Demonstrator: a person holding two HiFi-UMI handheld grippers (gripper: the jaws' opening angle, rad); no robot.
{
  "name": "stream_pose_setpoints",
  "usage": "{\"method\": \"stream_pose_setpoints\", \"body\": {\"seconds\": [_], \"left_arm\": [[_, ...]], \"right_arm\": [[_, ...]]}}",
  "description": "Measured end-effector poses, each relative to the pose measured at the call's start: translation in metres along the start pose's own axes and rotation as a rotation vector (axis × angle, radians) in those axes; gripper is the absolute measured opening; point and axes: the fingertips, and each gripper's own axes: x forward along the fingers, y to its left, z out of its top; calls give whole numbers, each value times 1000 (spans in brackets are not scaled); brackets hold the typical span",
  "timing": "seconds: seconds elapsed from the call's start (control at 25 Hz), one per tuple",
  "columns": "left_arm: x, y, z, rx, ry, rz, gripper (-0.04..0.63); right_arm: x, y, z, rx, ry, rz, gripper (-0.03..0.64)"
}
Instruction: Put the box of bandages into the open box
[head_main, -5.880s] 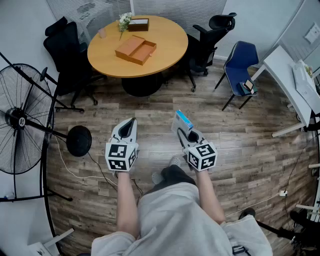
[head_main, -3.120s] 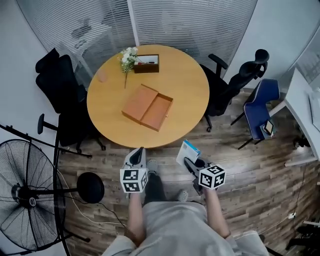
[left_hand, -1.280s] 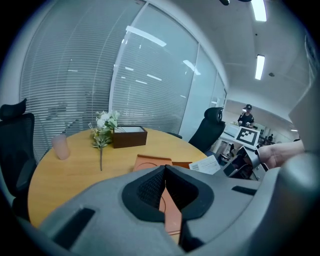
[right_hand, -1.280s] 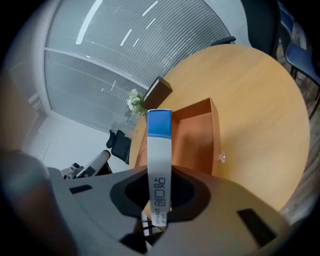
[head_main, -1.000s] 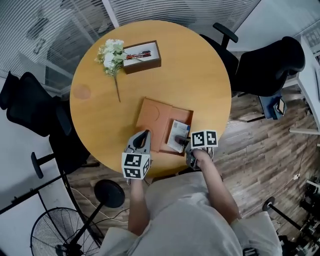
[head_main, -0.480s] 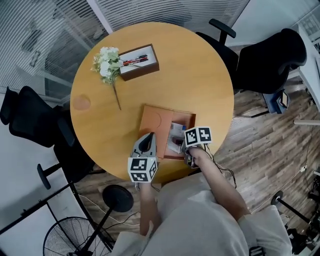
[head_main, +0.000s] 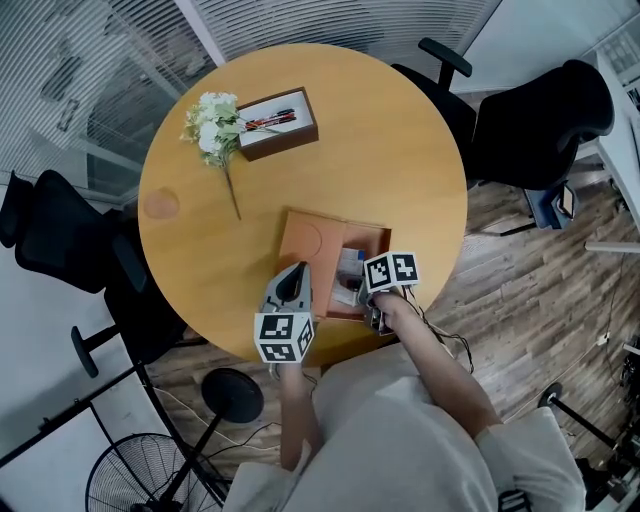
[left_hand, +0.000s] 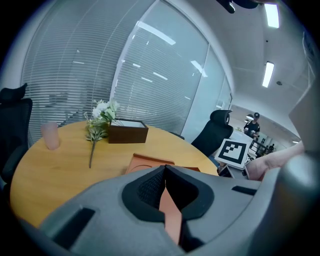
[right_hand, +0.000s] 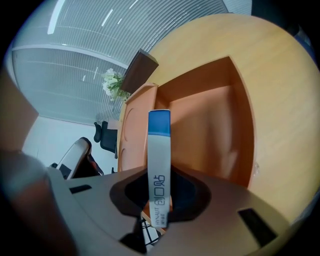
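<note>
The orange open box (head_main: 306, 240) lies near the front edge of the round wooden table (head_main: 400, 160); its lid lies to the left and its tray to the right. My right gripper (head_main: 358, 287) is shut on the white and blue box of bandages (head_main: 349, 262), holding it on edge low over the tray. In the right gripper view the box of bandages (right_hand: 159, 150) stands upright between the jaws, with the tray of the open box (right_hand: 210, 115) right behind it. My left gripper (head_main: 293, 272) hovers at the box's near left corner, shut and holding nothing; its view shows the open box (left_hand: 150, 162) just ahead.
A brown pen holder (head_main: 280, 120) and a bunch of white flowers (head_main: 212, 118) sit at the table's far side, a pink cup (head_main: 160, 205) at its left. Black office chairs (head_main: 530, 120) stand around the table. A fan base (head_main: 232, 396) is on the floor at the left.
My right gripper has sunk a little with the box of bandages, closer into the tray of the open box. The left gripper has stayed near the box's corner.
</note>
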Motion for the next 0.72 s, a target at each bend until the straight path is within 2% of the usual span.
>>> {"method": "stream_pose_setpoints", "body": {"seconds": [0.08,0.2,0.32,0.48,0.72], "left_arm": [[0,1,0,0,2,3,11],[0,4,-1,-6,6,16,11],[-2,5,0,-8,8,19,11],[-5,5,0,-9,4,18,11],[-10,0,1,2,-2,7,11]], "right_arm": [[1,2,2,-1,-5,2,67],[1,4,3,-5,-13,0,124],[-1,3,1,-14,-21,-16,144],[-5,1,0,-25,-43,-37,223],[-14,4,-3,-63,-79,-68,261]]}}
